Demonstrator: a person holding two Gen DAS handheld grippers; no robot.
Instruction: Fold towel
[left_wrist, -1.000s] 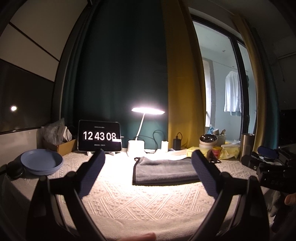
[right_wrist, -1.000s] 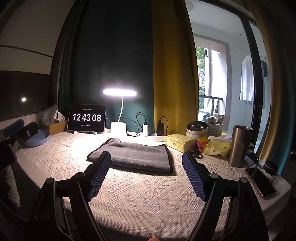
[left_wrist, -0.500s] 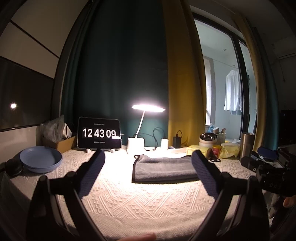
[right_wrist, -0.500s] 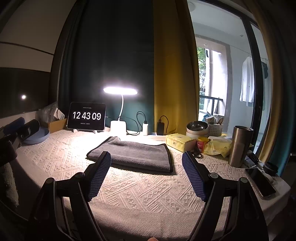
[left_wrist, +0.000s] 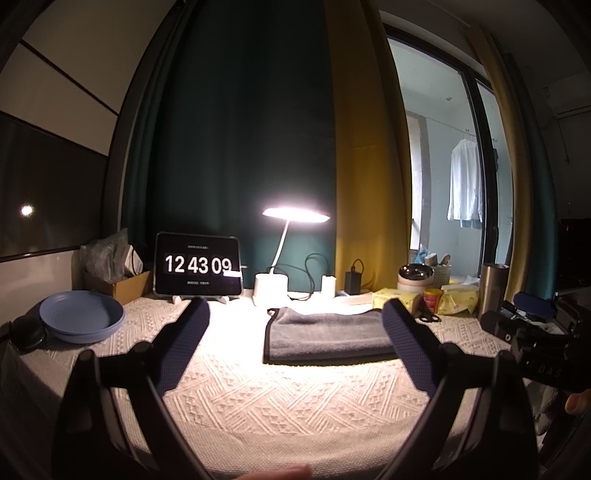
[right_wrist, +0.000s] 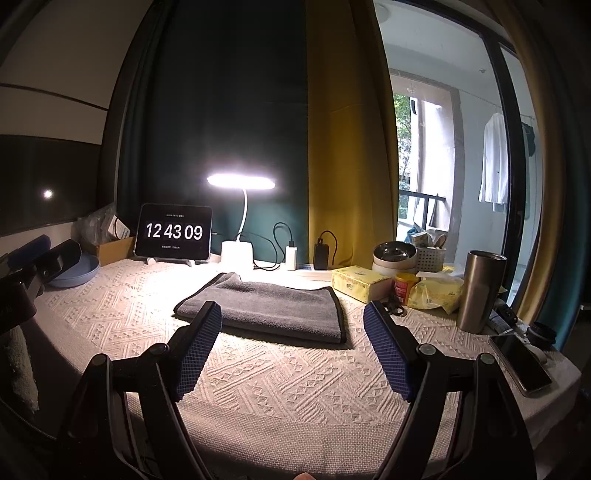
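A grey towel with a dark border (left_wrist: 325, 338) lies folded flat on the white textured tablecloth, under the lamp; it also shows in the right wrist view (right_wrist: 269, 308). My left gripper (left_wrist: 295, 343) is open and empty, held above the table's front edge, short of the towel. My right gripper (right_wrist: 291, 343) is open and empty, also near the front edge, just short of the towel's near side. Each gripper shows at the edge of the other's view.
A tablet clock (left_wrist: 197, 264) and a lit white lamp (left_wrist: 271, 284) stand at the back. A blue plate (left_wrist: 81, 321) sits at the left. A yellow tissue pack (right_wrist: 360, 282), bowls, a steel tumbler (right_wrist: 478, 291) and a phone (right_wrist: 521, 362) are at the right.
Both grippers have dropped slightly and stay open. The towel has not moved. The clock went from 12:43:08 to 12:43:09.
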